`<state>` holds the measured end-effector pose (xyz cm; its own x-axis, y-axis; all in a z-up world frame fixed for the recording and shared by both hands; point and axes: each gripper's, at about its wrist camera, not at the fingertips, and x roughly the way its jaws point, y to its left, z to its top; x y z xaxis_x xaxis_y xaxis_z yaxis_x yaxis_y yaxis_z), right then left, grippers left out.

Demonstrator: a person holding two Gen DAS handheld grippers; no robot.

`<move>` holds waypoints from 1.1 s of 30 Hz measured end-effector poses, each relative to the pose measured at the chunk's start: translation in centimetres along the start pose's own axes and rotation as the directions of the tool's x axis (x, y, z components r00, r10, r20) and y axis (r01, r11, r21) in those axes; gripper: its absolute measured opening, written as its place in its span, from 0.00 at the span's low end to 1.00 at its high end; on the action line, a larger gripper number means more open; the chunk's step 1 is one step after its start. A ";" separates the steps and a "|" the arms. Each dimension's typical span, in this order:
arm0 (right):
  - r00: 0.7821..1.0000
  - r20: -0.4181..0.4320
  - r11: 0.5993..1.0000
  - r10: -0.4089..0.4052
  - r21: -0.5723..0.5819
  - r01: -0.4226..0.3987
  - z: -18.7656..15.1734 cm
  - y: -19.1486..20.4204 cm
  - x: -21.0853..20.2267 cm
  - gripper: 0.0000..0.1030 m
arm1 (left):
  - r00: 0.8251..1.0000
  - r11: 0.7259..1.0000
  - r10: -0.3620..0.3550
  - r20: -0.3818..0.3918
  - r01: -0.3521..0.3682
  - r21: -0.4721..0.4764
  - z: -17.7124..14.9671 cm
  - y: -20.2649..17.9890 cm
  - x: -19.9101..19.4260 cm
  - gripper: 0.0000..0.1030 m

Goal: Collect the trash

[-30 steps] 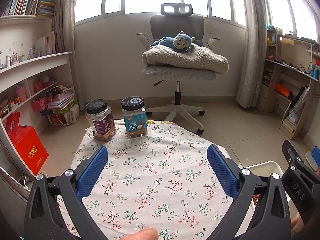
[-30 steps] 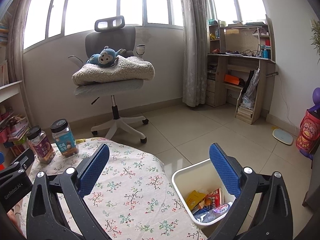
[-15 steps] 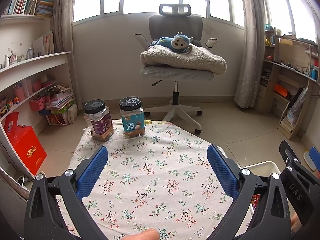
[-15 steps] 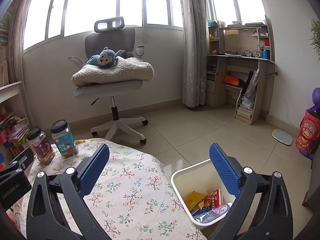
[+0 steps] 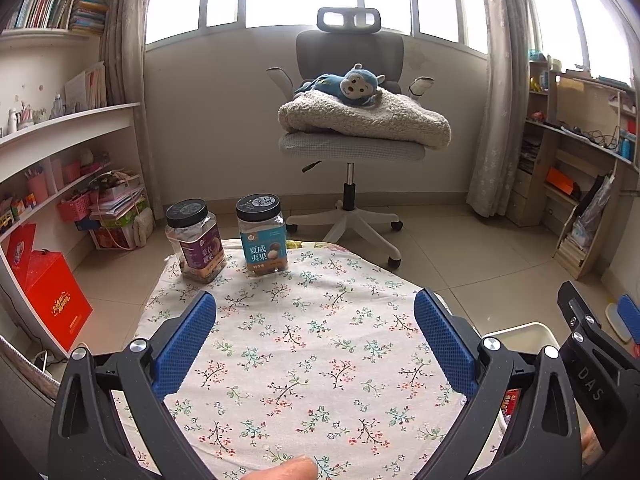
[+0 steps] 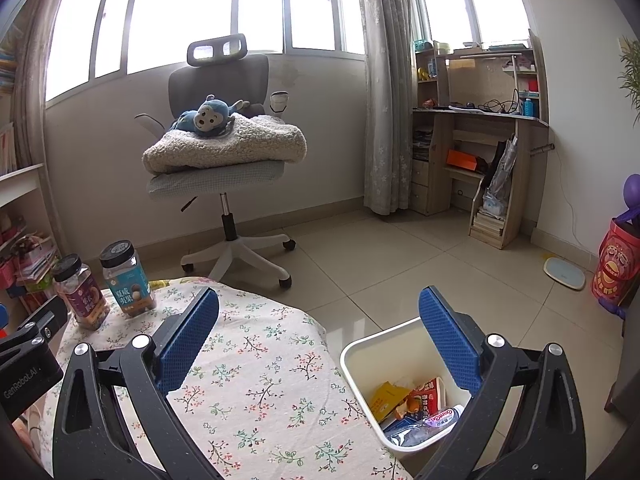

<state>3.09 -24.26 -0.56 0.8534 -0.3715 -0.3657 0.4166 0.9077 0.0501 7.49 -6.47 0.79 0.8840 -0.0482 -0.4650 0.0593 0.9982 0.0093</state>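
A white bin (image 6: 362, 354) stands on the floor right of the table, holding several wrappers and a tube (image 6: 420, 404). Its rim (image 5: 520, 330) also shows in the left wrist view. My right gripper (image 6: 318, 344) is open and empty, spanning the table edge and the bin. My left gripper (image 5: 314, 340) is open and empty over the floral tablecloth (image 5: 304, 344). Two snack jars stand at the far left of the cloth: a purple-label jar (image 5: 195, 240) and a blue-label jar (image 5: 262, 236). No loose trash shows on the cloth.
A grey office chair (image 5: 352, 152) with a blanket and a blue plush monkey stands beyond the table. Shelves and a red box (image 5: 52, 296) line the left wall. A wooden desk (image 6: 480, 160) and a red bucket (image 6: 614, 276) are at the right. A fingertip (image 5: 288, 470) shows low.
Both views have shifted only slightly; the left gripper has drifted a little, so the jars sit marginally higher and further left. Both grippers stay open and empty.
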 end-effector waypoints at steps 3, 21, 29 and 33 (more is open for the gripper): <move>1.000 0.000 1.000 0.001 -0.001 -0.001 0.0 -0.1 0.0 0.93 | 1.000 1.000 -0.001 0.000 0.001 0.001 0.0 0.0 0.0 0.94; 1.000 -0.009 1.000 -0.006 0.005 0.006 -0.1 -0.1 -0.1 0.93 | 1.000 1.000 -0.003 0.002 0.003 0.014 0.1 -0.3 0.2 0.94; 1.000 -0.024 1.000 -0.005 0.016 0.006 -0.2 -0.1 0.1 0.93 | 1.000 0.999 -0.028 0.007 0.028 0.015 0.0 -0.1 0.3 0.93; 1.000 -0.024 1.000 -0.005 0.014 0.005 -0.2 -0.1 0.1 0.93 | 0.999 0.999 -0.043 0.019 0.042 0.022 -0.2 -0.2 0.1 0.92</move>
<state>3.11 -24.39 -0.76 0.8437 -0.3714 -0.3877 0.4255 0.9029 0.0611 7.44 -6.64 0.57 0.8892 -0.0912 -0.4484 0.1068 0.9942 0.0095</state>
